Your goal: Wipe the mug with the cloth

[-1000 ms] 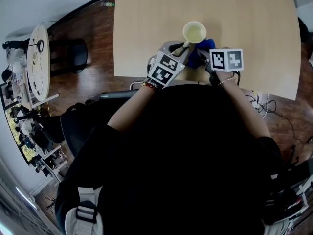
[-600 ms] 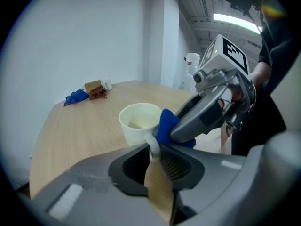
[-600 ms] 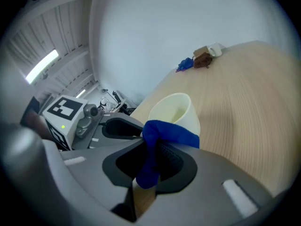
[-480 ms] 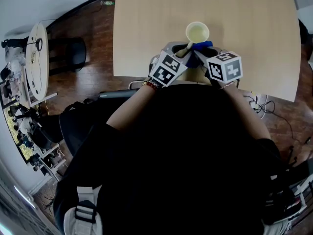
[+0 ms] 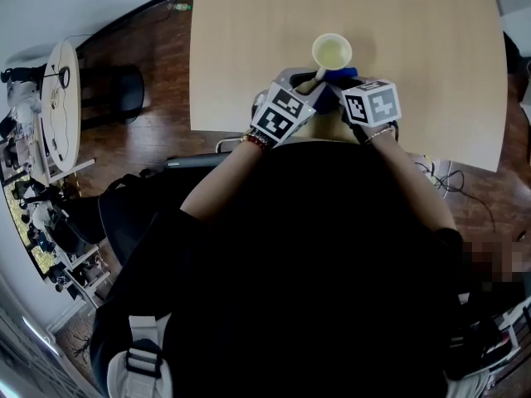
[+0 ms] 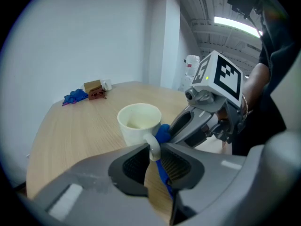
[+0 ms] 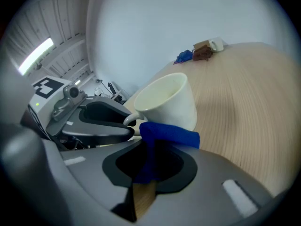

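Head view has both hands drawn close together at the near edge of the surface (image 5: 431, 23), wrists side by side against the person's dark top, each tool angled forward and down toward the mug (image 5: 332, 52). The left hand-held gripper (image 6: 153, 158) has its jaws drawn narrow on the mug's handle, which sits pinched between the ribbed pads. The right hand-held gripper (image 7: 148, 169) is fully closed on the blue cloth (image 7: 167, 134). The cloth's free end folds over and lies against the mug's side just beside the handle. The pale cream mug stands upright and empty, near the surface's front edge, between the two tools' tips.

The surface is light wood grain and mostly bare. At its far edge lie a small blue object (image 6: 75, 97), a brown one (image 6: 95, 91) and a white one (image 6: 107, 84), well apart from the mug. Around it is a dark wood floor (image 5: 158, 73), with a dark stool (image 5: 124, 89) and a round white table (image 5: 66, 98) at the left, and cables (image 5: 448, 181) at the right. Plain white walls close the room.
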The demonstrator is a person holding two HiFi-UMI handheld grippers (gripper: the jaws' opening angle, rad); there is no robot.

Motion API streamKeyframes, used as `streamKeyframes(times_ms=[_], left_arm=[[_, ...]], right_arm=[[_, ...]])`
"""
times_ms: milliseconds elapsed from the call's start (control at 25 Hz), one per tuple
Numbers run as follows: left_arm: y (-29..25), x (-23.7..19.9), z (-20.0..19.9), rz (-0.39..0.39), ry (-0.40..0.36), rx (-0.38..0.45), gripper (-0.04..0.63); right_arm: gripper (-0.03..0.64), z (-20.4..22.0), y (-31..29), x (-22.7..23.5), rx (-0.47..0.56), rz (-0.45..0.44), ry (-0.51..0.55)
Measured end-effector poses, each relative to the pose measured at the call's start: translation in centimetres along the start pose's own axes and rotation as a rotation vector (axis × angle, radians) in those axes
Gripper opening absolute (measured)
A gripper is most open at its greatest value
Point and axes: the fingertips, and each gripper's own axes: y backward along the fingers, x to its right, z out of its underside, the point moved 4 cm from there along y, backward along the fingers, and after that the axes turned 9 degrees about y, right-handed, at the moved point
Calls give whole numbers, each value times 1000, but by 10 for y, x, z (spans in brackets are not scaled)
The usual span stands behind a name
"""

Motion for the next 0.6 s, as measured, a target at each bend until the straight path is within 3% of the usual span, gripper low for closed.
streamKeyframes(times_ms=[360, 440, 600], left_arm=[[0, -7, 3, -8, -42, 31, 81], [-1, -9, 8, -1, -48, 27, 94], [0, -16, 16, 17, -36, 11, 202]], right_arm=[[66, 11, 51, 48, 14, 123, -124], [74, 12, 55, 55, 12, 113, -95], [124, 11, 55, 55, 7, 92, 34]])
